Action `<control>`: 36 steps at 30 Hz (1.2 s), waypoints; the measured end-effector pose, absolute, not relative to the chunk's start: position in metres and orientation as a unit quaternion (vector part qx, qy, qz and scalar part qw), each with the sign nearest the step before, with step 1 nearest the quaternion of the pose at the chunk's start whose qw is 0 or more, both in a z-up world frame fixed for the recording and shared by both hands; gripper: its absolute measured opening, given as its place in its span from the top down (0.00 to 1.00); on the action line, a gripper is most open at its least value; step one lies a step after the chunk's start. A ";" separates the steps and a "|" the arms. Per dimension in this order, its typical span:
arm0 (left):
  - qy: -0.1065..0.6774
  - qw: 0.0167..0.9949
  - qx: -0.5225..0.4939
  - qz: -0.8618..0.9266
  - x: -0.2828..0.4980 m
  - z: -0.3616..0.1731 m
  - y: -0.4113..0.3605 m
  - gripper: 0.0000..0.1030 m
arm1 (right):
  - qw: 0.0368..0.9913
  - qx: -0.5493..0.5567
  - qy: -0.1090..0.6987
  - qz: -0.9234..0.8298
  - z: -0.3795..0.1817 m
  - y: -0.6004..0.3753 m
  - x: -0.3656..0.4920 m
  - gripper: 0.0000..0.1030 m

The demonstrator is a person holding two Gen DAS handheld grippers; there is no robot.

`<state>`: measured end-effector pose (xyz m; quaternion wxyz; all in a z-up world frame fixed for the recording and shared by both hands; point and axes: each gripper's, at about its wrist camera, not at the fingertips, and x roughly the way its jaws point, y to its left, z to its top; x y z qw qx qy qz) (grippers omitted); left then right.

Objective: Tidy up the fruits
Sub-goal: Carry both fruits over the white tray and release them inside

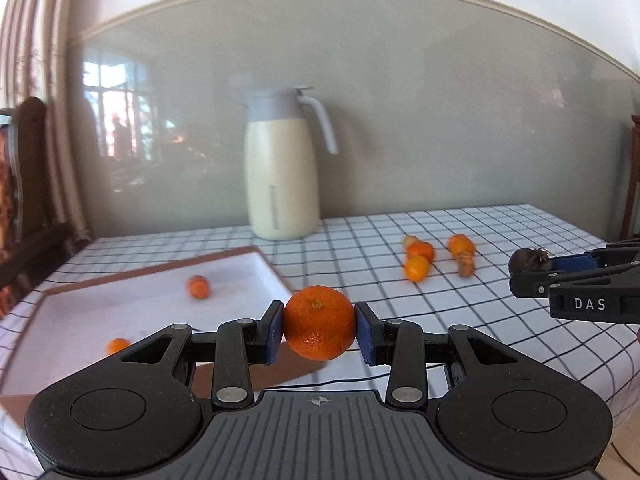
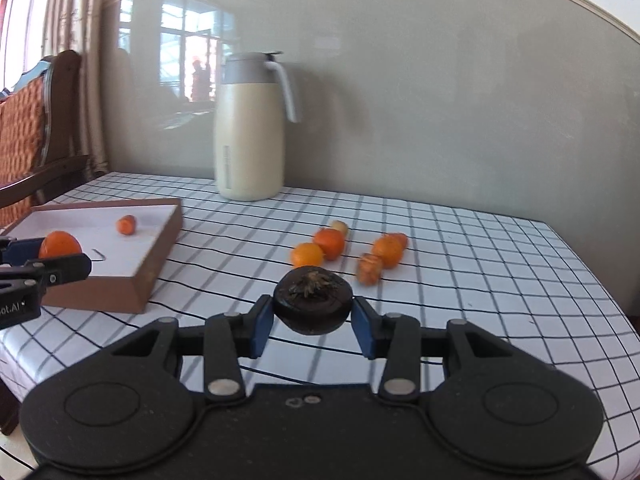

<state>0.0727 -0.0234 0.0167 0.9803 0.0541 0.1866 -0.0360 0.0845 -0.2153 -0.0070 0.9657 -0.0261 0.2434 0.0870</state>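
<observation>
My left gripper (image 1: 319,330) is shut on an orange tangerine (image 1: 319,328), held above the near right corner of a shallow brown box with a white floor (image 1: 120,312). Two small tangerines lie in that box, one at the back (image 1: 197,286) and one near the front (image 1: 117,346). My right gripper (image 2: 313,322) is shut on a dark, round fruit with a dried calyx (image 2: 313,304), carried above the checked tablecloth. Several orange fruits (image 2: 328,243) lie loose mid-table. The left gripper (image 2: 66,264) with its tangerine shows at the left edge of the right wrist view.
A cream jug with a grey lid and handle (image 1: 282,168) stands at the back by the grey wall. A wooden chair (image 2: 28,136) sits left of the table. The table's edge runs along the right (image 2: 616,304). The right gripper (image 1: 532,270) enters the left wrist view from the right.
</observation>
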 end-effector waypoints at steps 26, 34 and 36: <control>0.162 0.983 0.015 0.090 0.033 0.026 0.104 0.63 | 0.955 -0.063 0.201 0.210 0.015 -0.079 0.085 0.67; 0.157 0.980 0.005 0.124 0.032 0.028 0.141 0.63 | 0.952 -0.069 0.191 0.227 0.018 -0.047 0.095 0.67; 0.155 0.979 0.006 0.130 0.037 0.029 0.149 0.63 | 0.953 -0.069 0.190 0.227 0.019 -0.041 0.101 0.67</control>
